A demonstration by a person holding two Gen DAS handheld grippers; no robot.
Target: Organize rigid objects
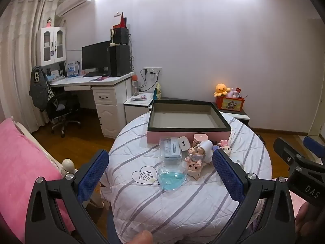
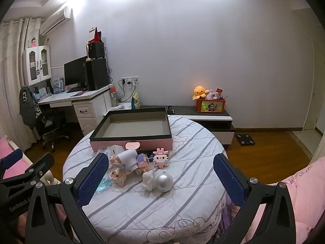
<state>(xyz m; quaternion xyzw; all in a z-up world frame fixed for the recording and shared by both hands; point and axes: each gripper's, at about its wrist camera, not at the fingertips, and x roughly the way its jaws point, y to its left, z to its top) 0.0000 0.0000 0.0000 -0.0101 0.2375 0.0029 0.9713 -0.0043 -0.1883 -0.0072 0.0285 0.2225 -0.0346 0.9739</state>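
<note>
Ribbed blue left gripper [image 1: 160,168] jaws gape over quilted table [image 1: 162,207].

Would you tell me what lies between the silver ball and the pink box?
In the right wrist view, the block figures stand between the silver ball and the pink box.

Toy cluster [image 2: 140,162] crowds the box [image 2: 132,129] front; striped cover [image 2: 182,203] nearer lies bare.

Overexposed ceiling glare washes the upper wall; the room below is dim, edges fisheye-bent and dark.
</note>
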